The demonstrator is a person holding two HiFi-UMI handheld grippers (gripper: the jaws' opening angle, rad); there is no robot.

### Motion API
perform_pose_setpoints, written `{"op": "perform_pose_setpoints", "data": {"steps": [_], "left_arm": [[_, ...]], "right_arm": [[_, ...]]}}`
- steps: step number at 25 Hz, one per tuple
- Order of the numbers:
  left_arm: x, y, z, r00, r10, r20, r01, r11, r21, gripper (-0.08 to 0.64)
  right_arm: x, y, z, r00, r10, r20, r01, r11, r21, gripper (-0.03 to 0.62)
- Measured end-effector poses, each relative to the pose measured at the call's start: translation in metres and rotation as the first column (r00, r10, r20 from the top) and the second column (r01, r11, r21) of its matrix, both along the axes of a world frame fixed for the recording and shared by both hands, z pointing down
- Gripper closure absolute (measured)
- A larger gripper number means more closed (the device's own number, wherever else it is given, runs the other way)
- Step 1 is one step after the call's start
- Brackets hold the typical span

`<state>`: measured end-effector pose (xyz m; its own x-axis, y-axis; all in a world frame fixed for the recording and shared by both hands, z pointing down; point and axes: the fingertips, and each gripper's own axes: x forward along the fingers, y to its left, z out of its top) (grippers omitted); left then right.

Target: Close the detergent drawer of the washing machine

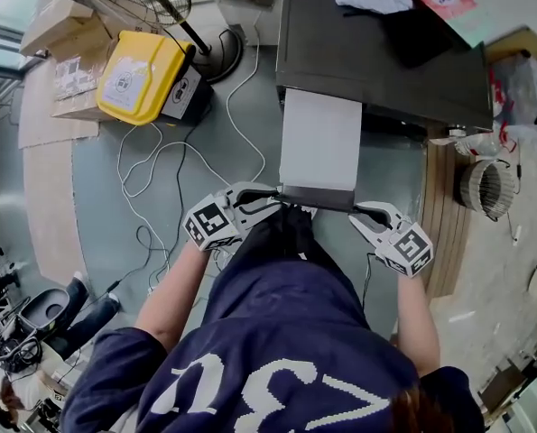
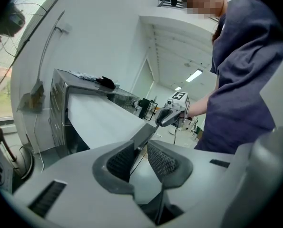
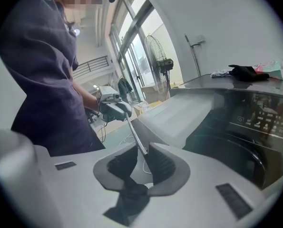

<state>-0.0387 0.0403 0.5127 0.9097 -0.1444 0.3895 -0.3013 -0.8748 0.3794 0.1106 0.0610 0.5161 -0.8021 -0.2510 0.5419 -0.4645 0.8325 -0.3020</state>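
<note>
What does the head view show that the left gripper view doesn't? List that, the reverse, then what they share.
Head view only: the yellow box and white cables on the floor. Left gripper view only: the ceiling light and the pads of the left claw. Both: the washing machine, its pulled-out detergent drawer, and the right claw on the drawer front.

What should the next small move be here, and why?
Probably push both grippers evenly toward the washing machine: the detergent drawer stands far out, and the left gripper and right gripper each clamp an end of its front panel, so an even push should slide it in straight.
</note>
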Motion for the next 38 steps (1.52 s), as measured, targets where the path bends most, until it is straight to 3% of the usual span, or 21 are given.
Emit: {"op": "perform_pose_setpoints", "data": {"steps": [9,16,38], "left_arm": [[0.003,-0.015,-0.009,0.999,-0.035,0.029,0.033,0.998,0.054,0.465],[0.008,-0.044,-0.014,0.996,-0.083,0.04,0.078,0.992,0.103,0.463],[0.008,-0.097,-0.006,0.98,-0.187,0.066,0.176,0.973,0.15,0.449]], "right_arm": [[0.006,-0.016,-0.014,1.0,0.008,0.009,-0.009,0.999,0.048,0.508],[0.011,-0.044,-0.014,0.998,0.064,0.004,-0.064,0.995,0.081,0.506],[0.011,-0.095,-0.004,0.98,0.197,-0.006,-0.195,0.973,0.124,0.489]]}}
